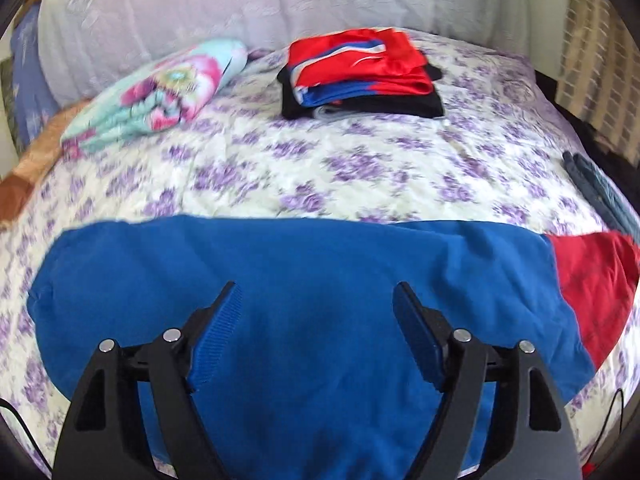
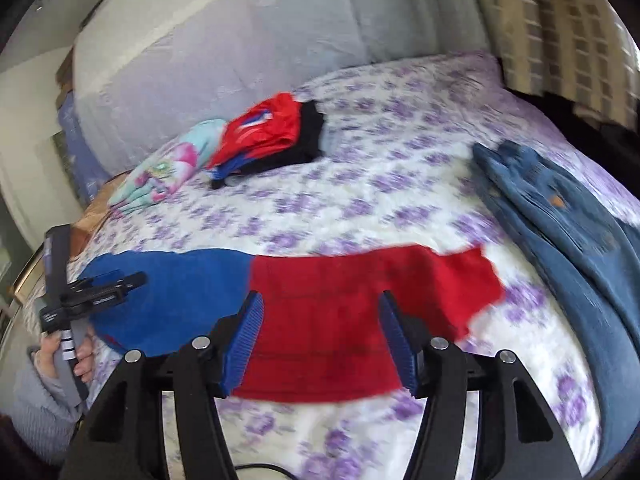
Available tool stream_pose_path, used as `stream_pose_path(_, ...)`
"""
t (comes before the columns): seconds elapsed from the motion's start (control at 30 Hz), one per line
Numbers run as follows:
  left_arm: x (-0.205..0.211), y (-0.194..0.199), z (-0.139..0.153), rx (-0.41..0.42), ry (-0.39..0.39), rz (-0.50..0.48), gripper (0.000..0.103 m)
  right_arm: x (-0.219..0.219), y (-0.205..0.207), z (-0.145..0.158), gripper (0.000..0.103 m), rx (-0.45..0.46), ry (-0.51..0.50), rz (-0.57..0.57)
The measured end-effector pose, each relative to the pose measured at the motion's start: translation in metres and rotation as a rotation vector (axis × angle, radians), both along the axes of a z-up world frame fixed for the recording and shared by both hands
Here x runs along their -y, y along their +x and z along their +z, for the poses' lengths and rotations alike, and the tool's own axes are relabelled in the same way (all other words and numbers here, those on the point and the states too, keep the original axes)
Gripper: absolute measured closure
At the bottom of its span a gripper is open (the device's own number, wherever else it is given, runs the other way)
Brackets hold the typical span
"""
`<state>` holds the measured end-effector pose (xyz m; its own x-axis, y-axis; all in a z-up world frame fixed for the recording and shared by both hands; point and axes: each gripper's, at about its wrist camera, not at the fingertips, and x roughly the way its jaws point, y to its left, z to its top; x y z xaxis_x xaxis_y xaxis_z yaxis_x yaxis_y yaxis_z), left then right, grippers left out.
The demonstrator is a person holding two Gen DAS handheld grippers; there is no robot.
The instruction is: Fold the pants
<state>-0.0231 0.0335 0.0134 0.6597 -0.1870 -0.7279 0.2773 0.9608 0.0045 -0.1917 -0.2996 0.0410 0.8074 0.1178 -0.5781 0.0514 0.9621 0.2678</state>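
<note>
Blue and red pants (image 1: 304, 280) lie flat across the near part of the bed; the blue part is on the left and the red part (image 2: 360, 300) on the right. My left gripper (image 1: 318, 296) is open and empty above the blue part. It also shows in the right wrist view (image 2: 120, 286) at the left, held in a hand. My right gripper (image 2: 320, 308) is open and empty above the red part.
The bed has a purple floral cover (image 1: 320, 168). A stack of folded red, blue and black clothes (image 1: 360, 76) lies at the back. A floral pillow (image 1: 160, 92) lies back left. Blue jeans (image 2: 560, 220) lie along the right side. A white headboard (image 1: 240, 0) stands behind.
</note>
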Motion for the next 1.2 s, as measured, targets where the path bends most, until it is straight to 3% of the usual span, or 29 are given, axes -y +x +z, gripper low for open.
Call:
stream_pose_path(0.13,-0.025,-0.005,-0.031,-0.068,-0.006,0.041,0.027,-0.072,0.056,0.020,0.043,0.015,-0.027,0.253)
stream_pose_path(0.2,-0.033,-0.015,-0.038,-0.062,-0.027,0.036,0.027,-0.113,0.089,0.025,0.043,0.012,-0.074,0.349)
stream_pose_path(0.33,-0.031,-0.032,-0.035,-0.039,-0.004,0.058,0.027,-0.172,0.150,0.021,0.043,-0.022,-0.103,0.395)
stream_pose_path(0.47,-0.022,-0.047,-0.035,0.006,0.055,0.022,0.020,-0.190,0.187,0.004,0.042,-0.091,-0.056,0.425)
stream_pose_path(0.6,-0.031,-0.038,-0.035,-0.026,-0.026,0.020,0.013,-0.198,0.212,-0.008,0.042,-0.193,0.082,0.579)
stream_pose_path(0.77,-0.028,-0.038,-0.037,-0.024,-0.013,0.016,0.012,-0.217,0.250,-0.015,0.044,-0.309,0.157,0.691)
stream_pose_path(0.8,-0.027,-0.038,-0.037,-0.025,-0.015,0.016,0.011,-0.219,0.256,-0.018,0.052,-0.336,0.178,0.700)
stream_pose_path(0.83,-0.028,-0.038,-0.037,-0.025,-0.018,0.016,0.011,-0.222,0.261,-0.023,0.066,-0.376,0.206,0.710)
stream_pose_path(0.9,-0.028,-0.038,-0.037,-0.024,-0.018,0.013,0.011,-0.223,0.266,-0.031,0.079,-0.419,0.233,0.704)
stream_pose_path(1.1,-0.026,-0.037,-0.038,-0.027,-0.020,0.006,0.007,-0.203,0.274,-0.027,0.080,-0.389,0.253,0.604)
stream_pose_path(1.2,-0.025,-0.037,-0.038,-0.027,-0.018,0.006,0.007,-0.207,0.279,-0.038,0.080,-0.450,0.214,0.603)
